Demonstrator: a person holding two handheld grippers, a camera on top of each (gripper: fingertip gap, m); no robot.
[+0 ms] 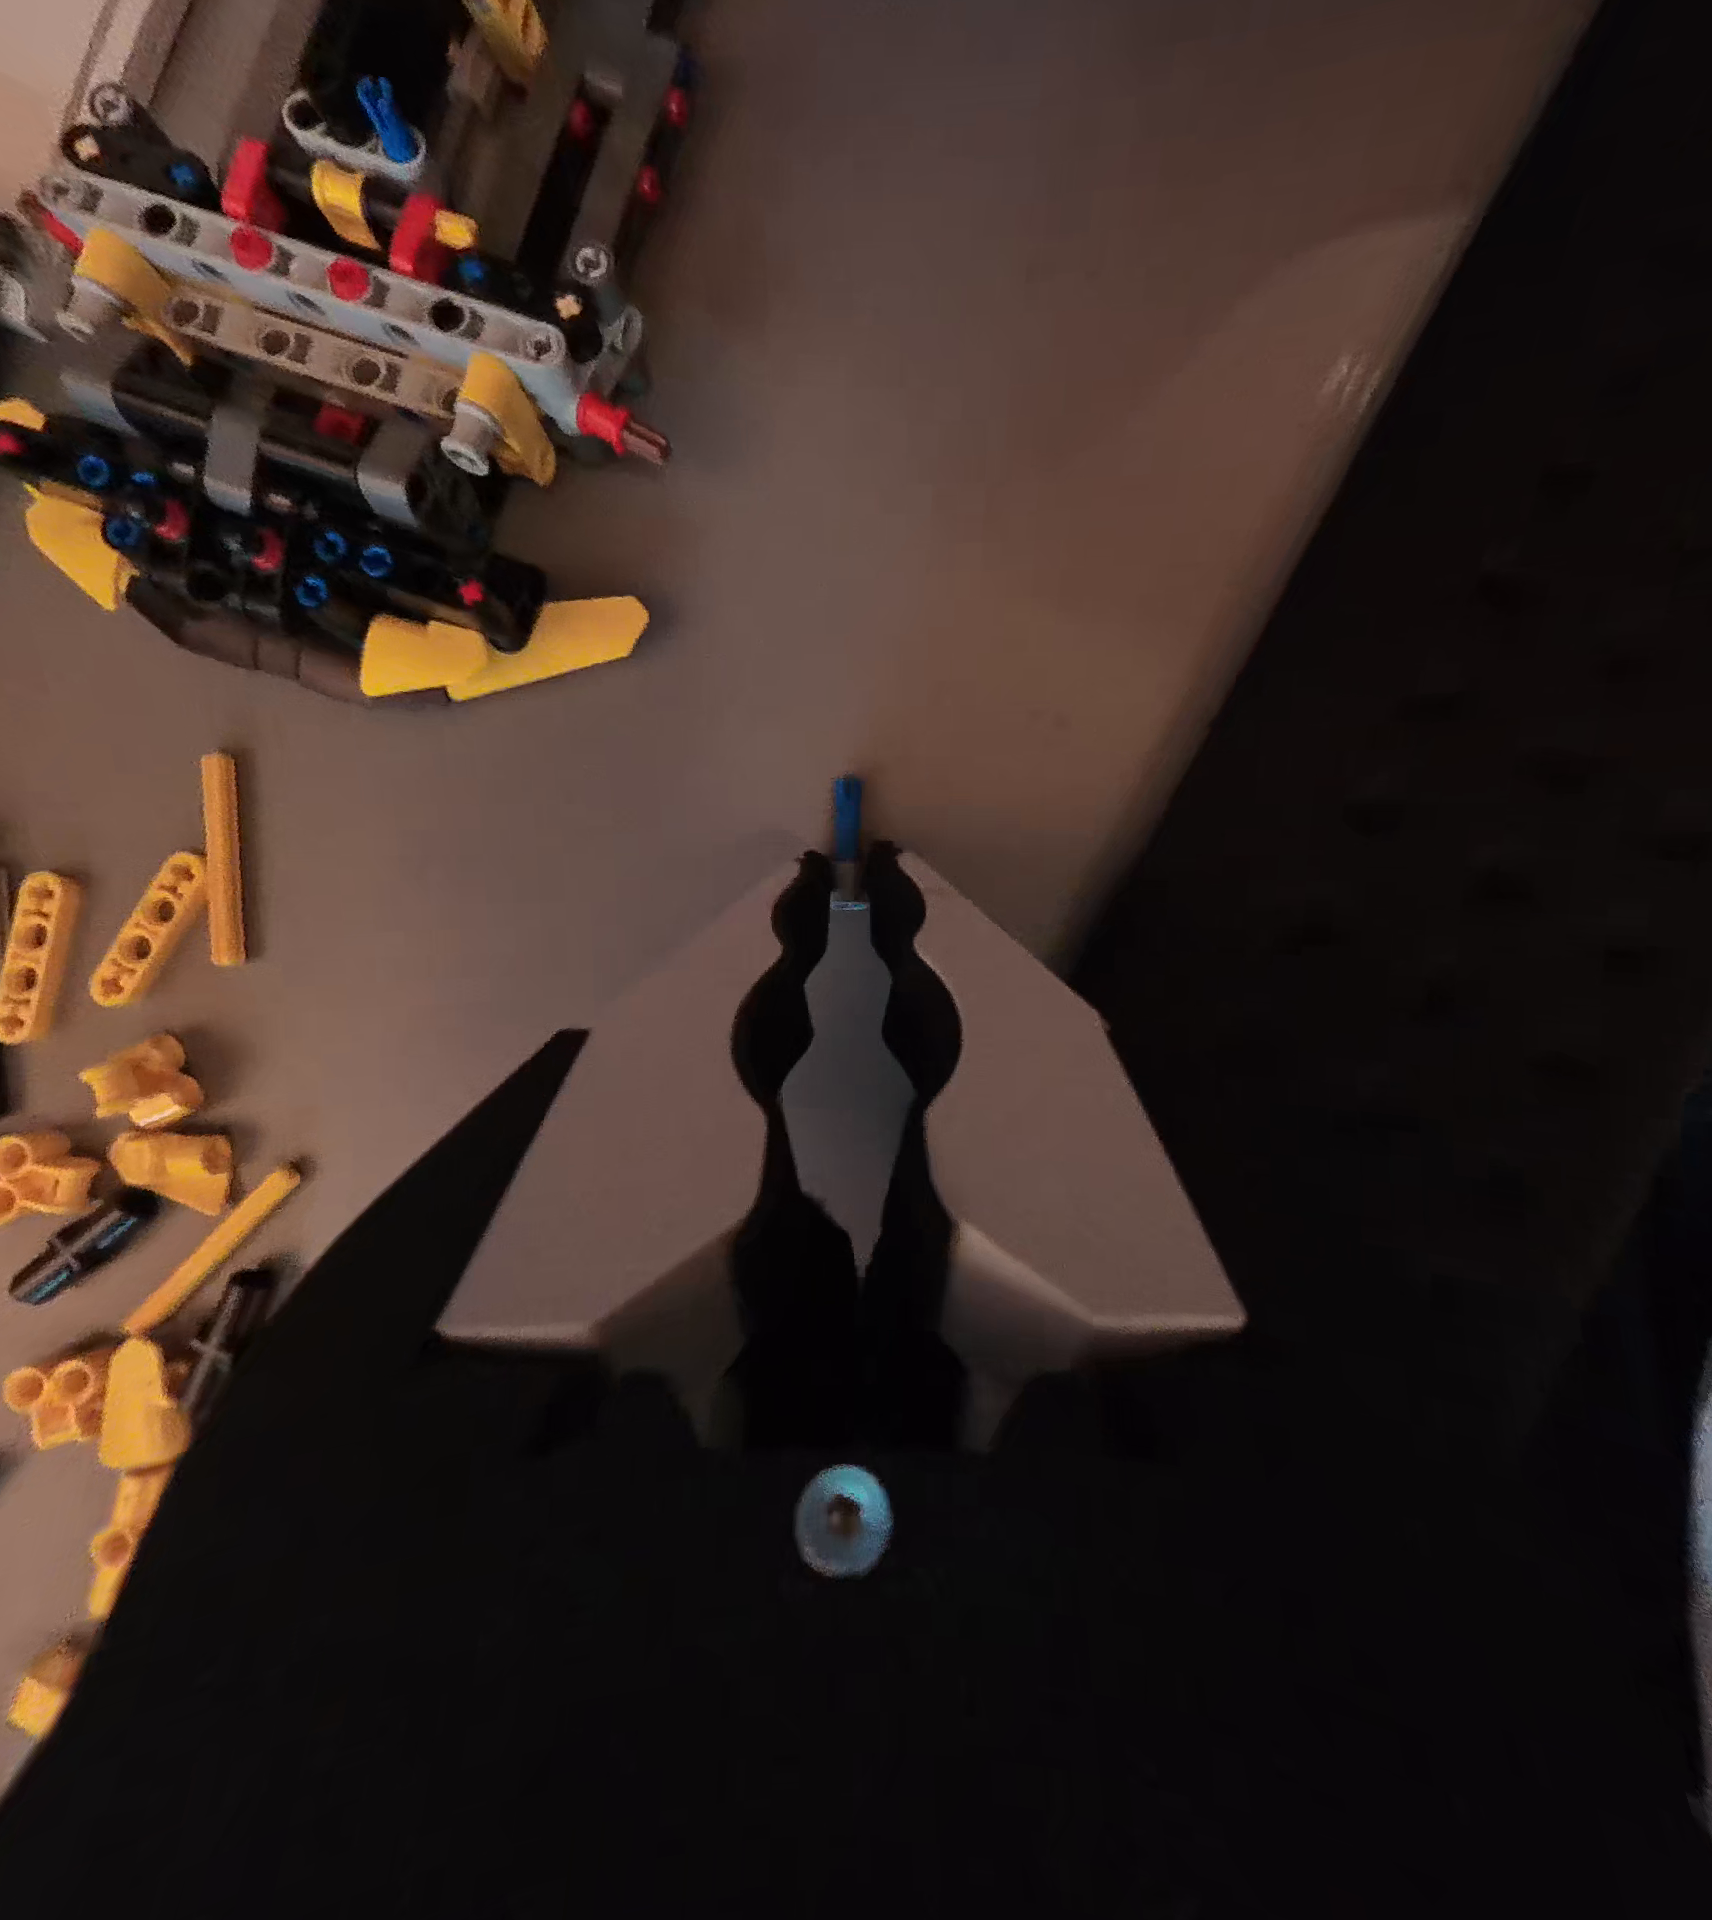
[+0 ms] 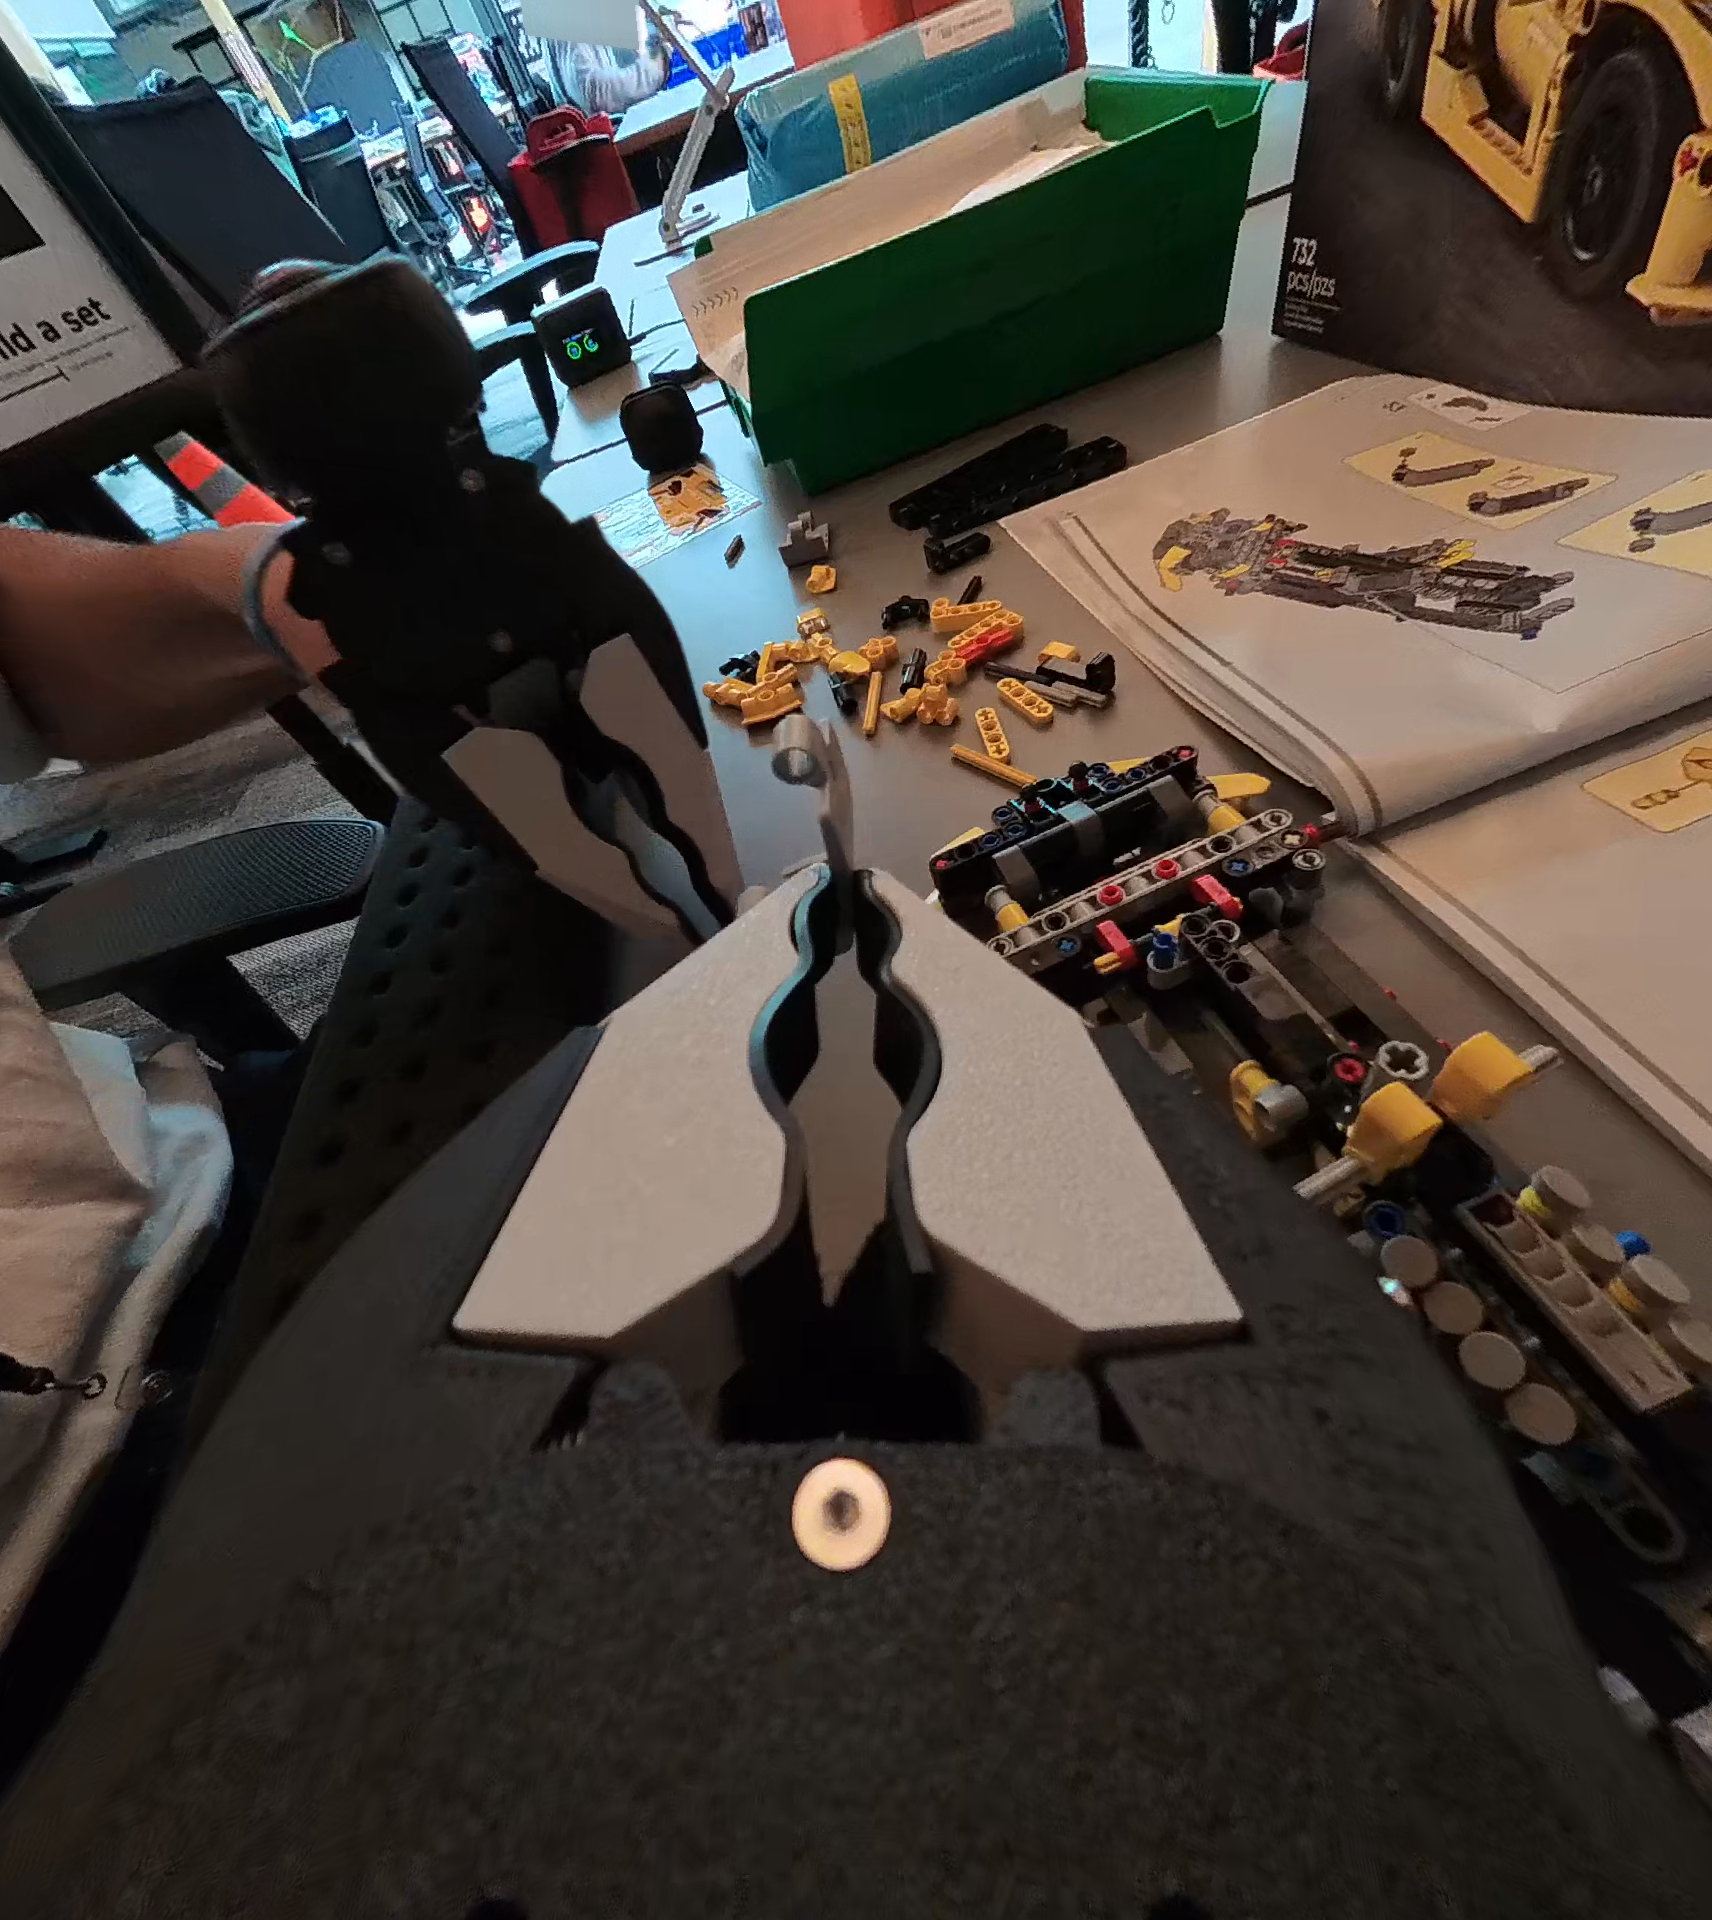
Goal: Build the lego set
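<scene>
My left gripper (image 1: 848, 862) is shut on a small blue pin (image 1: 847, 816) that sticks out past its tips, held over the table near its edge. My right gripper (image 2: 839, 883) is shut on a light grey lego piece (image 2: 810, 774) with a round sleeve at its top end. The left gripper (image 2: 717, 914) also shows in the right wrist view, close beside the right one, held by a hand. The part-built black, grey and yellow chassis (image 1: 312, 395) lies up left in the left wrist view and to the right in the right wrist view (image 2: 1174, 904).
Loose yellow, black and red parts (image 1: 104, 1122) lie at the left; they also show in the right wrist view (image 2: 914, 665). An open instruction booklet (image 2: 1454, 623), a green bin (image 2: 987, 301) and the set's box (image 2: 1558, 187) stand behind. The table edge (image 1: 1247, 623) runs diagonally right, with dark floor beyond. There is about 12 cm between the tips of the two grippers.
</scene>
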